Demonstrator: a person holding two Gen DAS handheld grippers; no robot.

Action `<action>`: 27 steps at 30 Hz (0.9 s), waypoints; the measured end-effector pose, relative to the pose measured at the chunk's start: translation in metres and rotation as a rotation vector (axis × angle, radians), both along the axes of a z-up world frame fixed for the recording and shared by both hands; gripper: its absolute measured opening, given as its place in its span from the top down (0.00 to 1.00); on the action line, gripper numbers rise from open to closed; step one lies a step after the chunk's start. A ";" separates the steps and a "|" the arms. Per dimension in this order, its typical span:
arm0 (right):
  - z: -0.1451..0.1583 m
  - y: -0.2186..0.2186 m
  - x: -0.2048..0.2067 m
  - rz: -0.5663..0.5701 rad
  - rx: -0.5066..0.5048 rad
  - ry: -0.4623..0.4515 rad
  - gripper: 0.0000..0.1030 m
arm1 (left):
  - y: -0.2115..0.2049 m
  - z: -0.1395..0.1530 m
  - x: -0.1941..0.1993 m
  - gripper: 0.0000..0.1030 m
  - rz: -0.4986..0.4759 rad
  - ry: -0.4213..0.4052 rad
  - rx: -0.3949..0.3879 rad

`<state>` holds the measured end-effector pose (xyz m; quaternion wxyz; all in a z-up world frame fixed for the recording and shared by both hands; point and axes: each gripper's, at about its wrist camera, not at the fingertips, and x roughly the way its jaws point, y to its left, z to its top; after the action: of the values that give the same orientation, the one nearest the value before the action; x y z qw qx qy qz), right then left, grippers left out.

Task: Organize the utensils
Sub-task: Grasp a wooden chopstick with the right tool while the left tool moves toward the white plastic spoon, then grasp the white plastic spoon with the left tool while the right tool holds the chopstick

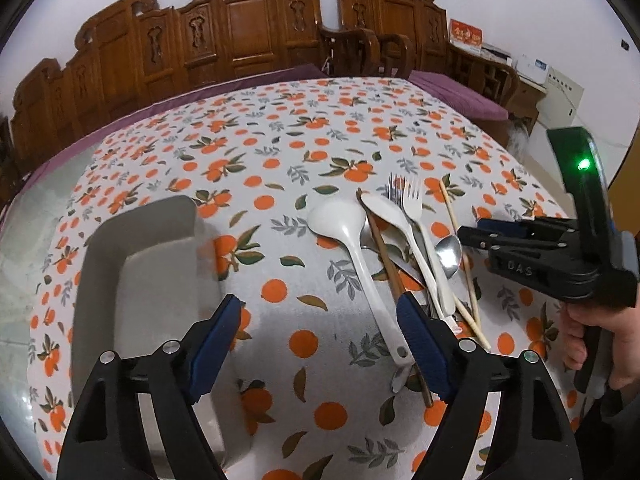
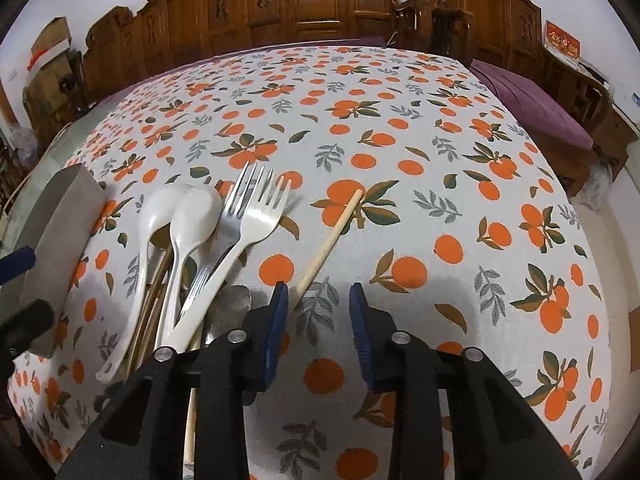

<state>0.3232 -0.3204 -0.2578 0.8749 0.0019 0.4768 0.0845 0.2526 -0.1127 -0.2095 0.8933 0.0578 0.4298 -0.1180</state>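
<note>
I judge the step in hand to be the first pick from the utensil pile [image 1: 404,256], which lies on the desk [image 1: 280,152] just right of the grey tray [image 1: 100,280].

Procedure as I would run it:
1. I keep the left hand-held gripper [image 1: 320,344] released; its jaws stand wide, with the white ladle [image 1: 352,240] handle close to its right pad, not pressed.
2. I single out one utensil, since handles cross and a broad pinch could lift several.
3. The right hand-held gripper [image 2: 318,332] is part-open over bare cloth, grasping nothing; the pale chopstick [image 2: 332,240] lies just left of its jaws.

The left view shows the tray's hollow and the metal spoon [image 1: 449,254]. The right view shows the tray only edge-on, but separates the white fork [image 2: 240,248] from the steel fork [image 2: 236,216].
</note>
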 end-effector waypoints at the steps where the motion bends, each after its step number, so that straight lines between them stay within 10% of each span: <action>1: 0.000 -0.002 0.001 -0.010 0.018 0.005 0.67 | -0.001 -0.003 0.001 0.25 0.001 0.003 0.005; 7: -0.002 0.015 0.005 0.021 -0.021 0.005 0.67 | -0.004 -0.013 0.007 0.25 0.027 0.020 0.016; 15: -0.002 -0.003 0.004 -0.008 -0.044 0.019 0.94 | -0.014 -0.018 0.016 0.34 0.017 0.036 0.014; 27: 0.002 -0.016 0.003 -0.032 -0.016 0.005 0.94 | -0.035 -0.039 0.051 0.60 0.003 0.101 -0.005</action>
<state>0.3262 -0.3363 -0.2557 0.8751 0.0025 0.4794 0.0668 0.3035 -0.1473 -0.2483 0.8707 0.0486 0.4743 -0.1206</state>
